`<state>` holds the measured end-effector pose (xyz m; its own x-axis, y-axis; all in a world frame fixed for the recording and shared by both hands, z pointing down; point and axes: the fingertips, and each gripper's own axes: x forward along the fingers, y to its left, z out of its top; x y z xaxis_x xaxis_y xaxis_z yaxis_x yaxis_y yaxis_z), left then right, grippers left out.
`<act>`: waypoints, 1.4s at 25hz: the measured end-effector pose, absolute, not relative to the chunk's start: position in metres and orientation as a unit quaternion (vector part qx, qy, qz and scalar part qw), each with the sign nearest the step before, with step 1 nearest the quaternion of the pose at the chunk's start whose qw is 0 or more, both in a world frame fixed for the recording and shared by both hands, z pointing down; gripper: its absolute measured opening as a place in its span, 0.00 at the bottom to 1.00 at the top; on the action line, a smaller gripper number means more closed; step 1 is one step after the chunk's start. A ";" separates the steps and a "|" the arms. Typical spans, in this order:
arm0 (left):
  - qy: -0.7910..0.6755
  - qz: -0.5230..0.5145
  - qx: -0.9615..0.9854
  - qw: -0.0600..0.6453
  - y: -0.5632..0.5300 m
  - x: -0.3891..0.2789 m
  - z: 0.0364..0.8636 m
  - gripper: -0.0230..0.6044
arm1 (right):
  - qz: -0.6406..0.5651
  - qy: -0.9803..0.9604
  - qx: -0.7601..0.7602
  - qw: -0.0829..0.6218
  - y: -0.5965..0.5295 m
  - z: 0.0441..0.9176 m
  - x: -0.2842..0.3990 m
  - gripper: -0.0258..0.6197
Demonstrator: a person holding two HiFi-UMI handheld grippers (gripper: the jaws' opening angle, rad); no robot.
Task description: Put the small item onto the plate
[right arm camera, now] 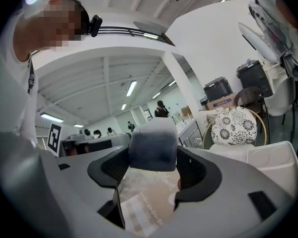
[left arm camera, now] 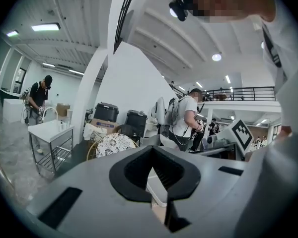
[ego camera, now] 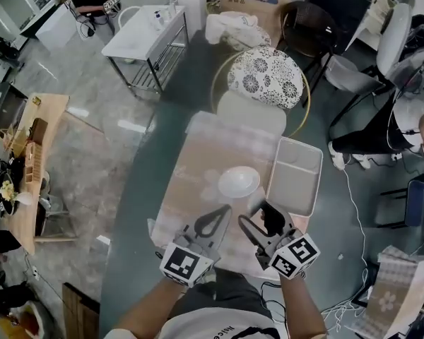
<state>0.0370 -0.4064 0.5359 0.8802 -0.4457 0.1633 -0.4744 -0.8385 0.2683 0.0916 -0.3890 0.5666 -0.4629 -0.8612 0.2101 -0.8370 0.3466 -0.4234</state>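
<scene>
A small grey-blue block (right arm camera: 153,146) sits clamped between the tips of my right gripper (right arm camera: 153,150), held above the patterned tablecloth. In the head view the right gripper (ego camera: 258,209) hovers over the table's near edge, just below and right of the white plate (ego camera: 239,181), and the block (ego camera: 256,204) shows as a pale lump at its tips. The plate has nothing on it. My left gripper (ego camera: 221,210) is beside it on the left, its tips meeting with nothing between them. In the left gripper view the left gripper (left arm camera: 152,151) points up and away from the table.
A white rectangular tray (ego camera: 295,176) lies right of the plate. Beyond the table's far end stand a white chair back (ego camera: 251,113) and a floral-cushioned chair (ego camera: 266,77). Cables (ego camera: 353,210) trail on the floor at the right. Other people work at distant tables.
</scene>
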 end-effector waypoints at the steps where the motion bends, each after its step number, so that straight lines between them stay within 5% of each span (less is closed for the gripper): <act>1: -0.241 0.046 0.957 0.154 -0.413 0.040 0.543 0.04 | -0.246 0.820 -0.516 0.018 -0.395 0.579 0.094 0.52; 19: -0.249 0.089 0.940 0.215 -0.466 0.061 0.689 0.04 | -0.308 0.785 -0.519 -0.140 -0.436 0.783 0.107 0.52; 35: -0.259 0.116 0.929 0.237 -0.474 0.055 0.733 0.04 | -0.358 0.713 -0.509 -0.322 -0.445 0.865 0.111 0.52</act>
<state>0.0546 -0.4738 0.7333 0.8392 -0.4252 0.3390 -0.5357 -0.7536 0.3808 0.1107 -0.4447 0.8651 -0.2738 -0.4956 0.8243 -0.9572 0.2244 -0.1830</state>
